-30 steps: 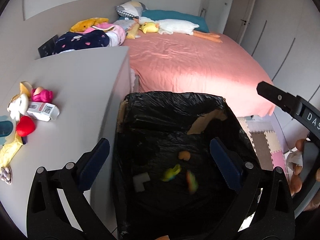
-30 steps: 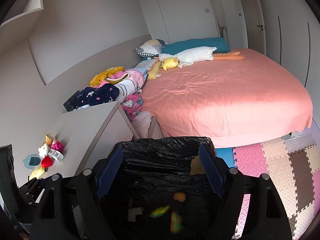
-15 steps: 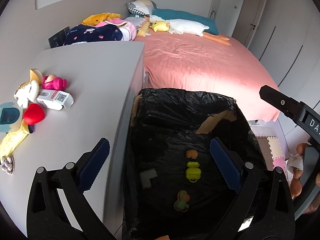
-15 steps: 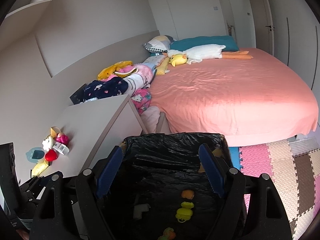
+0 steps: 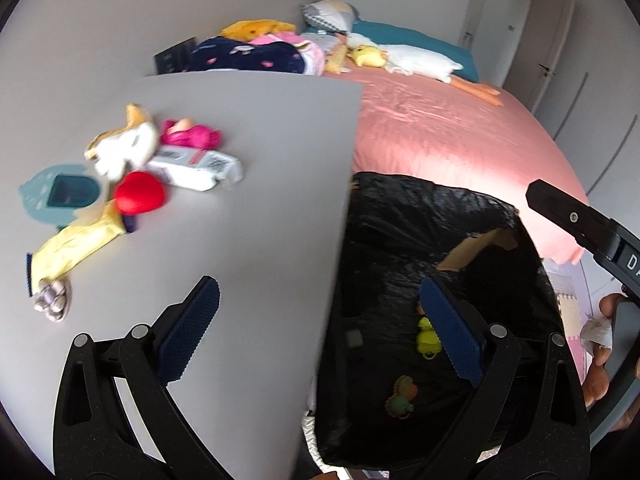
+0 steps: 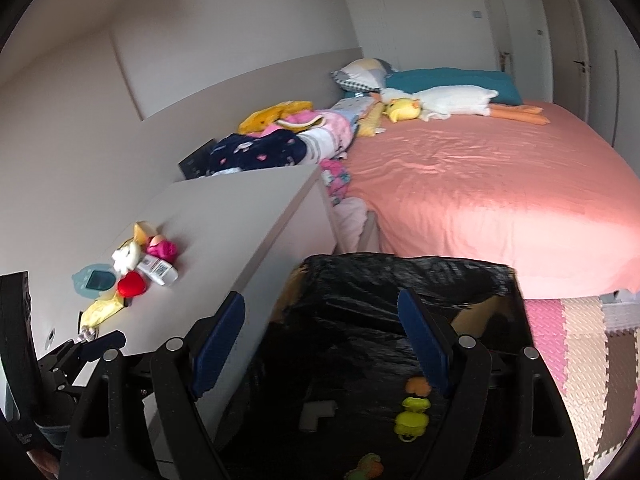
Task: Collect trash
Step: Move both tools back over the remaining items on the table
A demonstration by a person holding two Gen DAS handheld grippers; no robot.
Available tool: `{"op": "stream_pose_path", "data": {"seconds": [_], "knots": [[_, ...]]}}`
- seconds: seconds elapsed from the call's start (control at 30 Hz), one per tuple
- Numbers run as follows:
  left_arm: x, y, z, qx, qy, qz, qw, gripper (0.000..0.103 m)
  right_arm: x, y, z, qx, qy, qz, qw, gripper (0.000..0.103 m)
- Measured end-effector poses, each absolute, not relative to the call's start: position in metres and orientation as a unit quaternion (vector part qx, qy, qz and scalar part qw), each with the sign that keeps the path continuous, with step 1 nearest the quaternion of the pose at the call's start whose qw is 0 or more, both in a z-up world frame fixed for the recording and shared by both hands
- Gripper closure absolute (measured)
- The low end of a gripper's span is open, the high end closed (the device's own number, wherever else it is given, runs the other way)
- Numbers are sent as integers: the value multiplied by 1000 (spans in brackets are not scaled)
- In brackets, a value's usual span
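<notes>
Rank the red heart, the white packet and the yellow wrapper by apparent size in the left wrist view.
1. Yellow wrapper, the longest.
2. White packet.
3. Red heart.
Packet and heart are close in area, and blur softens their edges, so that order is unsure.

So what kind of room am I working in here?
A bedroom, likely a child's: a bed with a pink sheet and a plush goose, foam puzzle mats on the floor, and a grey cabinet top strewn with small toys beside a black-lined bin.

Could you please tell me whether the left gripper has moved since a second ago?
Yes. The open left gripper has swung left: the bin sat centred between its fingers before, and now the dresser top fills most of that gap.
</notes>
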State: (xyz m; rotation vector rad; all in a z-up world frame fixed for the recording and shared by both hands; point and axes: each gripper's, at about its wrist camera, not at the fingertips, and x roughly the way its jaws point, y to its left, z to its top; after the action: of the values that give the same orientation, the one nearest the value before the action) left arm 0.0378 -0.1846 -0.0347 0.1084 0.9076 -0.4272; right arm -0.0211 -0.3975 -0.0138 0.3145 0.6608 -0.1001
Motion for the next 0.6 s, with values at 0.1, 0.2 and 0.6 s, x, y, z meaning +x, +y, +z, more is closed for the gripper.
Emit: {"op": "stream_pose_path", "data": {"seconds": [0.1, 0.2, 0.6], "knots": [[41, -169, -35, 44, 435, -189, 880, 6, -15, -386, -15, 149, 327, -35, 933, 24], [43, -154, -35, 38, 433, -172, 884, 6, -8, -375, -17, 147, 331, -18, 932, 24], [52, -96, -37, 18, 430, -110, 896, 6, 17, -327, -17, 142, 328, 44, 933, 24]]}}
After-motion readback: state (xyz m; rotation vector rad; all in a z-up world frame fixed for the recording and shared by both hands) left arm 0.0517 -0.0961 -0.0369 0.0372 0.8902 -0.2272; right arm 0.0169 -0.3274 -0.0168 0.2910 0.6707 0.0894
